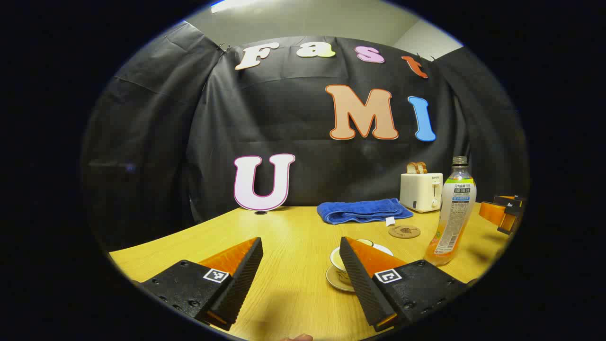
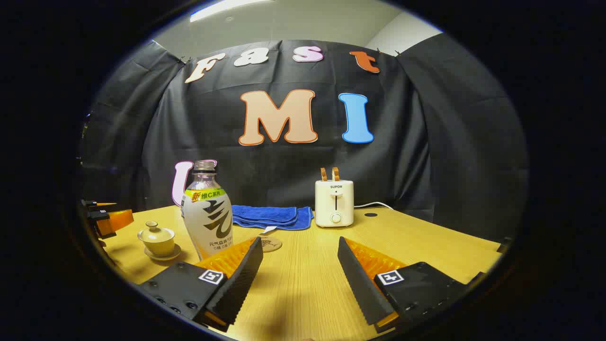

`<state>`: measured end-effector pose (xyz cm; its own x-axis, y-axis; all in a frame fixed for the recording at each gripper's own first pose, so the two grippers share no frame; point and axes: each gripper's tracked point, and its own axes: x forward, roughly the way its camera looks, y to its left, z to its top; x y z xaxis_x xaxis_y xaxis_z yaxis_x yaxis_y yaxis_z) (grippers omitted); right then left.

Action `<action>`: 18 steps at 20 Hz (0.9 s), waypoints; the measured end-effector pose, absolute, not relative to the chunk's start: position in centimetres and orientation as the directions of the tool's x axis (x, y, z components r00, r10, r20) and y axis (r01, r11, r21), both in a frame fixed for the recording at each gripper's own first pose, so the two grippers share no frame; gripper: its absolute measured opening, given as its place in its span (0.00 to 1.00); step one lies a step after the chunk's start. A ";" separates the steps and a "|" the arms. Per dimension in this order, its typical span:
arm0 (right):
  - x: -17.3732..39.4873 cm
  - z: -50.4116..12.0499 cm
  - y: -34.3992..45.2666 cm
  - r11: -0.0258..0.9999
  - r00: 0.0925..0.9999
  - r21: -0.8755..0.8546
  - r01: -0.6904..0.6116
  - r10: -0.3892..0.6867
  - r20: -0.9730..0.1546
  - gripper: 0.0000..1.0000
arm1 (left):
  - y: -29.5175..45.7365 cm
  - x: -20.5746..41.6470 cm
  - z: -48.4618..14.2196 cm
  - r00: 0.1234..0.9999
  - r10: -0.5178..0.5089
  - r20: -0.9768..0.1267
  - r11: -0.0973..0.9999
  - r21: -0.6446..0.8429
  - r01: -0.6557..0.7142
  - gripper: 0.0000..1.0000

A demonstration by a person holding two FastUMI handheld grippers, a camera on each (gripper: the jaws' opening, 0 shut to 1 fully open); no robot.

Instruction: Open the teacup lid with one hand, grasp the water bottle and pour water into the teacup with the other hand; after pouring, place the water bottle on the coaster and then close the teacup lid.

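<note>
We are holding the left gripper [image 1: 300, 263] spread wide over the wooden table [image 1: 293, 227], nothing between its fingers; the lidded teacup [image 2: 156, 240] on its saucer is sitting just beyond its right finger. Our right gripper [image 2: 300, 263] is likewise gaping and empty, with the water bottle [image 2: 207, 213] standing upright just past its left finger. The round coaster [image 1: 404, 231] is lying bare behind the cup. We judge nothing done yet: the lid is still on, and pouring, parking the bottle and re-lidding are all waiting.

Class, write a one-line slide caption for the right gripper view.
Open right gripper faces the upright water bottle, lidded teacup, coaster, blue towel and toaster.
</note>
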<state>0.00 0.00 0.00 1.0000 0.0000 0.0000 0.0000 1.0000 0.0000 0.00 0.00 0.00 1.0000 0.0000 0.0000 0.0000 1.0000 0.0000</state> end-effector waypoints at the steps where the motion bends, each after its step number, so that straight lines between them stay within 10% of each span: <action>1: 0.0 0.1 -0.1 1.000 1.000 0.000 0.002 -0.002 0.001 0.97 | 0.1 -0.1 0.0 1.000 0.005 0.000 1.000 0.000 -0.005 0.95; 18: -0.1 0.0 0.2 1.000 1.000 0.000 -0.007 0.007 -0.001 0.97 | 0.5 -0.1 0.0 1.000 0.029 -0.003 1.000 0.001 -0.029 0.95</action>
<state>-0.13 0.16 0.02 1.0000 0.0069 -0.0011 -0.0069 1.0000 0.0002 -0.14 0.55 -0.01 0.9996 0.0294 -0.0027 -0.0294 0.9996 0.0006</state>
